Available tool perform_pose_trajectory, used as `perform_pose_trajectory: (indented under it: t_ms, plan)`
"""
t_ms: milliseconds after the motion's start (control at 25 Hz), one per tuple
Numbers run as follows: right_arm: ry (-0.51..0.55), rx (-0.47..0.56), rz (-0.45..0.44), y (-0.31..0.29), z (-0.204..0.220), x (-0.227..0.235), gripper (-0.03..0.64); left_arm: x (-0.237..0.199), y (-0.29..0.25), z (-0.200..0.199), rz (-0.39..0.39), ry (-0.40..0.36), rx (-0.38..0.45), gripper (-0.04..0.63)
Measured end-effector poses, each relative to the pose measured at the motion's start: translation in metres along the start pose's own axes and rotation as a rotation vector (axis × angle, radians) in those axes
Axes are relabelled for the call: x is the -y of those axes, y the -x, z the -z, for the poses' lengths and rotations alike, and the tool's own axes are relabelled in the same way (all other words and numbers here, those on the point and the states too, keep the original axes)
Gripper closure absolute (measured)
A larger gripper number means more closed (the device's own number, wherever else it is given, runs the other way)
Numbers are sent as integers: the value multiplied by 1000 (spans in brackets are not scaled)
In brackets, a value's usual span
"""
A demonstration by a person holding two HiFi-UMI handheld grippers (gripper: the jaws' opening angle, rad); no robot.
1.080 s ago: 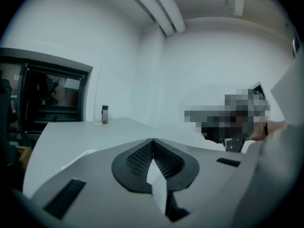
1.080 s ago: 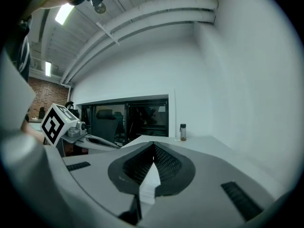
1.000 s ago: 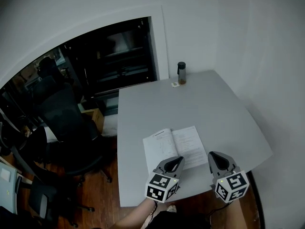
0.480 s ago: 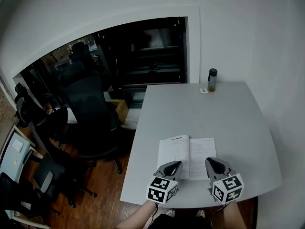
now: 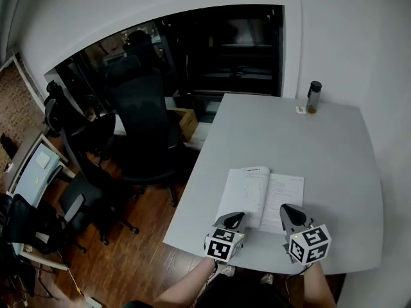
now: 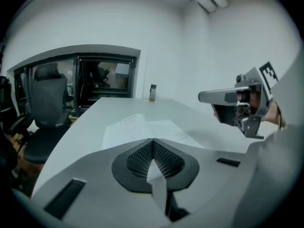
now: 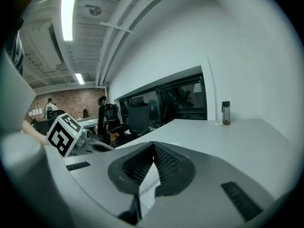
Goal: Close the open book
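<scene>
We hold the left gripper (image 5: 235,219) and the right gripper (image 5: 289,211) side by side at the near edge of a grey table (image 5: 321,146), each one's marker cube towards us. The left gripper's jaws are pressed together at the tips with nothing between them, and so are the right gripper's. The open book (image 5: 260,196) lies flat on the table just ahead of both grippers, its white printed pages spread to either side of the centre fold. From the head view the left gripper overlaps the book's near left corner and the right gripper its near right corner. We cannot tell whether either touches the paper. At the far edge of the table, well apart from the book, a dark-capped bottle (image 5: 314,97) stands upright with a small white card (image 5: 300,110) just beside it. Black office chairs (image 5: 144,124) stand on the wooden floor (image 5: 138,262) to the left of the table.
</scene>
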State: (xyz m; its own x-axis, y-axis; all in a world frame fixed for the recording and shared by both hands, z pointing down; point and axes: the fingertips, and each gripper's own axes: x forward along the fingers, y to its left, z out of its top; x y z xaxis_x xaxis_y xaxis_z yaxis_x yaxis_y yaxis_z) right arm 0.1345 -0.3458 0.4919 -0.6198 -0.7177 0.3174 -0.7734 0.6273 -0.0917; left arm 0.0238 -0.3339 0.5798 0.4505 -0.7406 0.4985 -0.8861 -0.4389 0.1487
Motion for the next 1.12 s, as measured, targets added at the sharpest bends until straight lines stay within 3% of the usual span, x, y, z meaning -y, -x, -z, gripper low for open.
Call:
perform_pose_trajectory:
  t_ms: [360,680,880,1120]
  plan:
    - [22,-63,-99,-19,17,-19,614,-10,1,72,-72,106,-166,591]
    - [26,-91,-91,-17,31,-19,614,-22,-18,105,-109,155,-279,591]
    - [25,-106,-65,-7,36,-16,614,-26,-21,99,-120,245,-239,591]
    - [10,-103,-38,3,38,-8,614,-17,-16,83,-143,221,-118,591]
